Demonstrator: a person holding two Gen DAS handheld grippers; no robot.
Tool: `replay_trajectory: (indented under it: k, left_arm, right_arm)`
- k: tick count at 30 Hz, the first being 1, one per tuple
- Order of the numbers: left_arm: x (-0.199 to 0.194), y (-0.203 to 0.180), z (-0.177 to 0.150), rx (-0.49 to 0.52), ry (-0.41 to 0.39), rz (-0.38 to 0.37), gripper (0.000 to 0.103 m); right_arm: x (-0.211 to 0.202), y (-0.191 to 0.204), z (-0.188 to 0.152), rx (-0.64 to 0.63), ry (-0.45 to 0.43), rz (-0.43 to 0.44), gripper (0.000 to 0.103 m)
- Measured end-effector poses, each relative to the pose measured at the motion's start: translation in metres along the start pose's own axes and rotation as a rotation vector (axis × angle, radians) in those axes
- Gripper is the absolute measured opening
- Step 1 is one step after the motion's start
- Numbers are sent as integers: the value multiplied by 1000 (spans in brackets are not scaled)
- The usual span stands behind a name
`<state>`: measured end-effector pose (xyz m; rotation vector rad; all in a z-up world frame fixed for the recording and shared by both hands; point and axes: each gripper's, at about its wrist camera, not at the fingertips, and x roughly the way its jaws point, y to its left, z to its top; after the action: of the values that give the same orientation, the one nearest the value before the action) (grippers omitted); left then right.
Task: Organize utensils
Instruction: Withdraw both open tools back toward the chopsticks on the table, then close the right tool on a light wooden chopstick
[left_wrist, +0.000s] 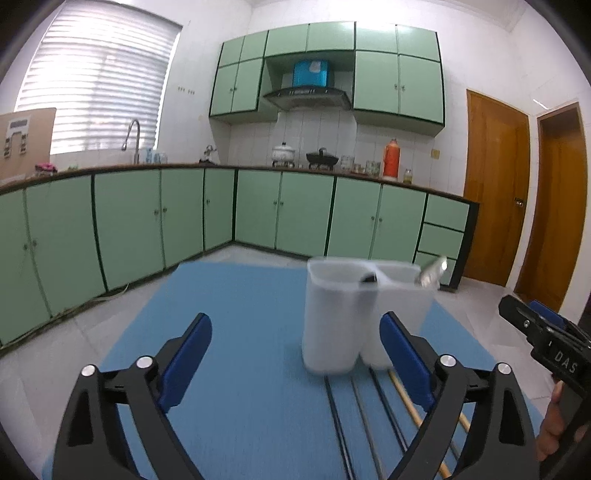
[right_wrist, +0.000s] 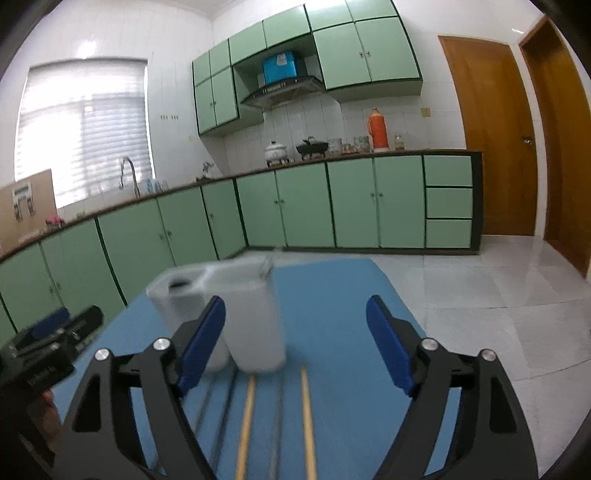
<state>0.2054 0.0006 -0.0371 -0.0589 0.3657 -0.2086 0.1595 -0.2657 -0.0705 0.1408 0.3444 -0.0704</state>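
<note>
Both the left hand-held gripper and right hand-held gripper are hanging wide open and empty over the chopsticks lying loose on the blue desk, near the white holder, probably for sorting.

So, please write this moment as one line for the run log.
left claw: open, empty | right claw: open, empty | holder: upright on mat | chopsticks: flat before holder
</note>
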Motion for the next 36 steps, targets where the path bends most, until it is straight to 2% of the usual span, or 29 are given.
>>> replay_trajectory:
  k: [10, 16, 21, 29, 36]
  left_arm:
    - [-51, 1, -50, 2, 85, 41, 93]
    - [-69, -5, -82, 39, 123, 76, 93]
    - [-77, -6, -99, 39, 151, 78, 93]
    - [-82, -7, -108, 34, 158, 76, 93]
    - [-87, -11, -112, 42, 159, 69, 92]
  right_arm:
    - [-58, -14, -72, -59, 137, -45, 82]
    - [-78, -20, -109, -48, 229, -41, 69]
    - [-83, -21, -126, -58, 278, -46, 49]
    - [-86, -12, -134, -89, 268, -34, 31]
    - [-90, -5, -139, -110, 246, -35, 25]
